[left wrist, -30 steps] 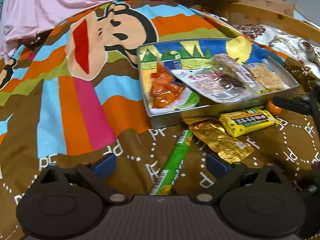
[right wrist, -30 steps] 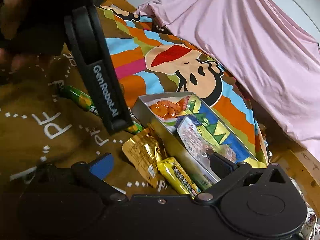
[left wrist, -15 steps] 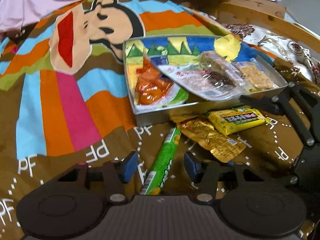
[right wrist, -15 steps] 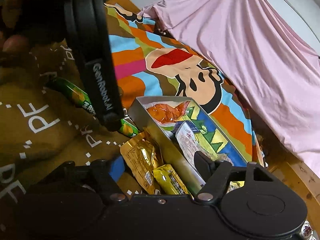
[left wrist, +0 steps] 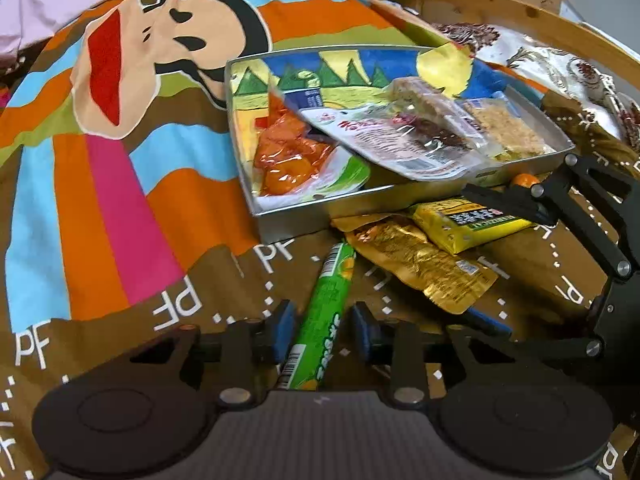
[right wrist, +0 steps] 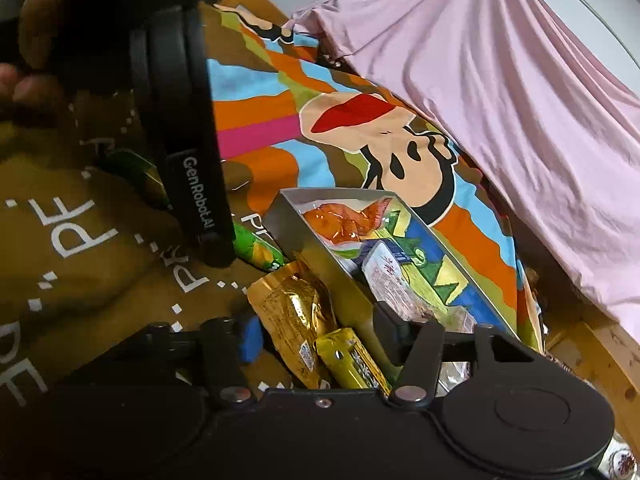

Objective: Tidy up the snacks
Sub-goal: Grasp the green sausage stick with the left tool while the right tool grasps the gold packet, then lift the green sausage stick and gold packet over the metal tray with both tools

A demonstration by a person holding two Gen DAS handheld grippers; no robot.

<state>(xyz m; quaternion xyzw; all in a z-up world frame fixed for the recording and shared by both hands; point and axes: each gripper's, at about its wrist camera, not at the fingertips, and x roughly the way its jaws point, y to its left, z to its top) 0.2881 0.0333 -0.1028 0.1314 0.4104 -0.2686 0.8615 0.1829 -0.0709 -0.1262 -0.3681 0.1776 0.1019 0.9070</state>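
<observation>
A metal tin (left wrist: 304, 222) on the striped bedspread holds an orange snack pack (left wrist: 288, 160), a clear packet (left wrist: 404, 140) and a crumbly bar (left wrist: 508, 124). In front of it lie a green candy tube (left wrist: 326, 312), a gold foil pack (left wrist: 424, 264) and a yellow bar (left wrist: 472, 224). My left gripper (left wrist: 322, 330) straddles the green tube, blue pads close on each side, still apart from it. My right gripper (right wrist: 316, 332) is open around the gold pack (right wrist: 296, 312) and yellow bar (right wrist: 352, 360), beside the tin's wall (right wrist: 320, 256).
The colourful cartoon bedspread (left wrist: 120, 168) covers the bed. A pink sheet (right wrist: 500, 100) lies at the back. A wooden bed frame (left wrist: 500, 8) curves at the right, with a patterned cloth (left wrist: 560, 64) beside it. The left gripper's body (right wrist: 188, 160) crosses the right wrist view.
My left gripper has narrowed around the green tube and moved forward over it. My right gripper has narrowed and come closer to the gold pack and yellow bar by the tin.
</observation>
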